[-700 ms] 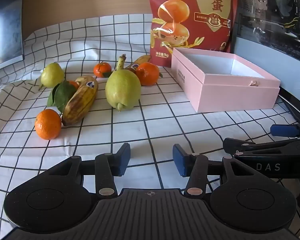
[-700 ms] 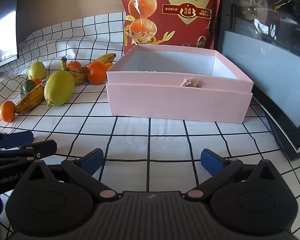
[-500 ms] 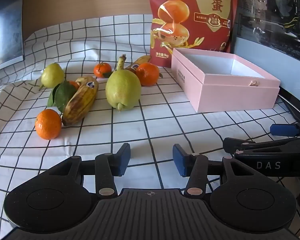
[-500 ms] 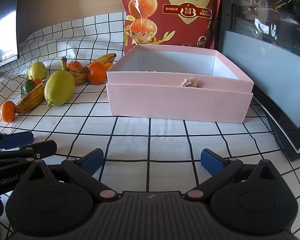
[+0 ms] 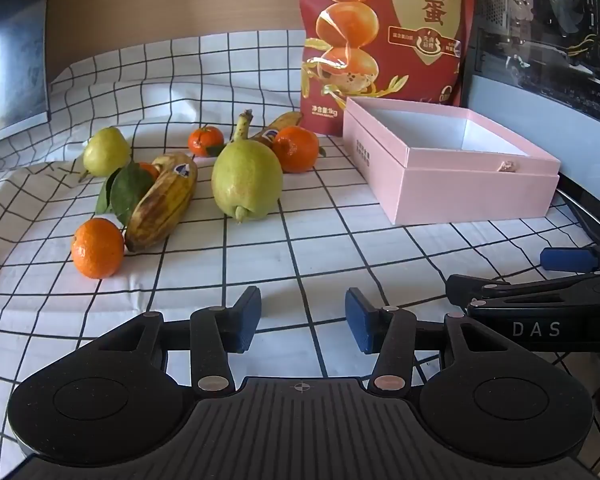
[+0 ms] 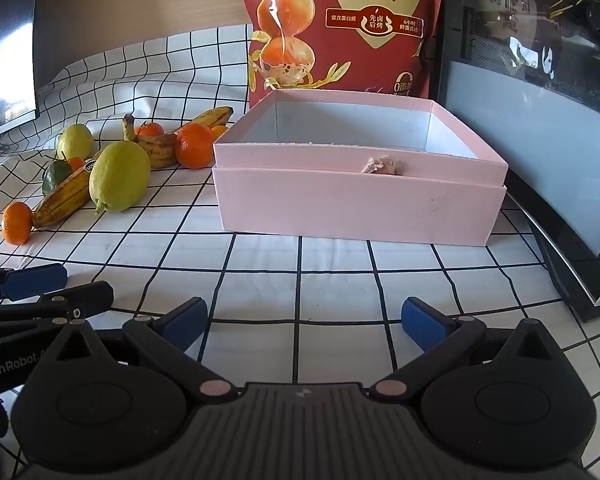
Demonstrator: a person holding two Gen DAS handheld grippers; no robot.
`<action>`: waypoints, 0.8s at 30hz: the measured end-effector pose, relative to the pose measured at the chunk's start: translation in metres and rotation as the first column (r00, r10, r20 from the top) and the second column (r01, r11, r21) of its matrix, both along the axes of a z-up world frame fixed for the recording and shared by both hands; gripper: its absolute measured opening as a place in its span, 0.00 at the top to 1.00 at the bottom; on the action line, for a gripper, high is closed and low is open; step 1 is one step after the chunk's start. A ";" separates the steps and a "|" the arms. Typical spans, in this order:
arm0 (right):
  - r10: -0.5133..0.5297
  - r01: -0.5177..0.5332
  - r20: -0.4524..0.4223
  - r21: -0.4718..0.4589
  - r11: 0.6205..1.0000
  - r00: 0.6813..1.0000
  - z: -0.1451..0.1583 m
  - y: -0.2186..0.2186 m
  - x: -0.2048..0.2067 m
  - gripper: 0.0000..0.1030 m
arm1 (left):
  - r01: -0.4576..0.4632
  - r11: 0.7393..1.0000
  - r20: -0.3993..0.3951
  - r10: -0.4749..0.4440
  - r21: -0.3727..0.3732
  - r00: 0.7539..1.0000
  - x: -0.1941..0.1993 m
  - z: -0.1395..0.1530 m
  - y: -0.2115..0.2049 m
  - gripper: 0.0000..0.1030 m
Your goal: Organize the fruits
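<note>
The red snack bag [image 5: 384, 36] stood at the back of the desk, touching the rear of the pink box; its print showed halved eggs, large Chinese characters and "1kg" in small type. The pink box [image 6: 356, 204] sat open on the checked tablecloth [image 5: 260, 256], near the desk's right edge beside a dark computer case [image 6: 540, 80]; a small scrap of torn paper clung to its front rim. It held no fruit.

Nothing had shifted since the earlier frames: fruit, box and both tools lay as before.

All the fruit lay in a cluster left of the box, toward the back left of the desk. The large green pear [image 5: 246, 178] stood nearest the middle. A bruised banana [image 5: 164, 200] with a blue sticker lay just left of it, a leafy mandarin behind. A second banana [image 5: 276, 128] curved at the back, next to a bigger orange [image 5: 296, 148]. A small pear [image 5: 106, 152] sat farthest left, and a lone mandarin [image 5: 97, 248] at the banana's near end.

The left gripper [image 5: 302, 318] hung half spread, holding nothing. The right gripper [image 6: 304, 320], lettered "DAS" on its side, gaped wide over bare cloth before the box. "GenRobot" showed on the left tool.
</note>
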State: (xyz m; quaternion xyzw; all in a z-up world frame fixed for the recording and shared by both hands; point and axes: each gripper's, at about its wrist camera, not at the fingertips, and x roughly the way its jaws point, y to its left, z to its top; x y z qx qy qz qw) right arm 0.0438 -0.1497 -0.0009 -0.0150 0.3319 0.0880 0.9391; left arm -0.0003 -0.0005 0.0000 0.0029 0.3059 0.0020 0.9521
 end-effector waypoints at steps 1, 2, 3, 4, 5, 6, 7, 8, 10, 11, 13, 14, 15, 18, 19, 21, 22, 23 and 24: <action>0.000 0.000 0.000 0.000 1.000 1.000 0.000 0.000 0.000 0.00 | 0.000 1.000 0.000 0.000 0.000 1.000 0.000 0.000 0.000 0.49; 0.000 0.000 0.000 0.000 1.000 1.000 0.000 0.000 0.000 0.00 | 0.000 1.000 0.000 0.000 0.000 1.000 0.000 0.000 0.000 0.49; 0.000 0.000 0.000 0.000 1.000 1.000 0.001 -0.001 -0.001 0.00 | 0.000 1.000 0.001 0.000 0.000 1.000 0.000 0.000 0.000 0.49; 0.000 0.000 0.000 0.000 1.000 1.000 0.001 -0.001 -0.001 0.00 | 0.000 1.000 0.001 0.000 0.000 1.000 0.000 0.000 0.000 0.49; 0.000 0.000 0.000 -0.001 1.000 1.000 0.001 -0.001 -0.001 0.00 | 0.000 1.000 0.001 0.000 -0.001 1.000 0.000 0.000 0.000 0.49; 0.000 0.000 0.000 0.000 1.000 1.000 0.001 -0.001 -0.001 0.00 | 0.000 1.000 0.001 0.000 -0.001 1.000 0.000 0.000 0.000 0.49; 0.000 0.000 -0.001 -0.001 1.000 1.000 0.000 0.000 0.001 0.00 | 0.000 1.000 0.001 0.000 0.000 1.000 0.000 0.000 0.000 0.49; -0.001 0.001 -0.001 -0.002 1.000 1.000 0.000 0.001 0.001 0.00 | 0.000 1.000 0.001 0.000 0.001 1.000 0.000 0.000 0.000 0.49; 0.000 0.000 -0.001 -0.002 1.000 1.000 0.000 0.000 0.000 0.00 | 0.000 1.000 0.001 0.000 0.001 1.000 0.000 0.000 0.000 0.49; 0.000 0.000 -0.001 -0.002 1.000 1.000 0.000 0.000 0.000 0.00 | 0.000 1.000 0.001 0.000 0.000 1.000 0.000 0.000 0.000 0.49; 0.000 0.000 -0.001 -0.001 1.000 1.000 0.000 0.000 0.000 0.00 | 0.000 1.000 0.001 0.000 -0.002 1.000 0.000 0.000 0.000 0.49; 0.000 0.000 -0.001 -0.002 1.000 1.000 0.000 0.000 0.000 0.00 | 0.000 1.000 0.001 0.000 0.000 1.000 0.000 0.000 0.000 0.49; 0.000 0.000 -0.001 -0.002 1.000 1.000 0.001 0.000 0.000 0.00 | 0.000 1.000 0.001 0.000 0.000 1.000 0.000 0.000 -0.001 0.49; 0.000 0.000 -0.001 -0.002 1.000 1.000 0.000 0.001 0.000 0.00 | 0.000 1.000 0.002 0.000 0.000 1.000 0.000 0.000 0.000 0.49; 0.000 0.000 -0.001 -0.002 1.000 1.000 0.000 0.000 0.000 0.00 | 0.000 1.000 0.002 0.000 0.001 1.000 0.000 0.000 0.000 0.49; 0.000 0.000 0.000 -0.002 1.000 1.000 0.000 0.001 0.000 0.00 | 0.000 1.000 0.002 0.000 0.001 1.000 0.000 0.000 0.000 0.49; 0.000 0.000 0.000 -0.002 1.000 1.000 0.000 0.001 0.000 0.00 | 0.000 1.000 0.002 0.000 0.000 1.000 0.000 0.000 0.000 0.49; 0.001 -0.001 0.000 -0.002 1.000 1.000 0.000 0.001 0.000 0.00 | 0.000 1.000 0.002 0.000 0.001 1.000 0.000 0.000 0.000 0.49; 0.001 -0.001 0.000 -0.003 1.000 1.000 0.000 0.000 0.000 0.00 | 0.000 1.000 0.002 0.000 0.001 1.000 0.000 0.000 -0.001 0.49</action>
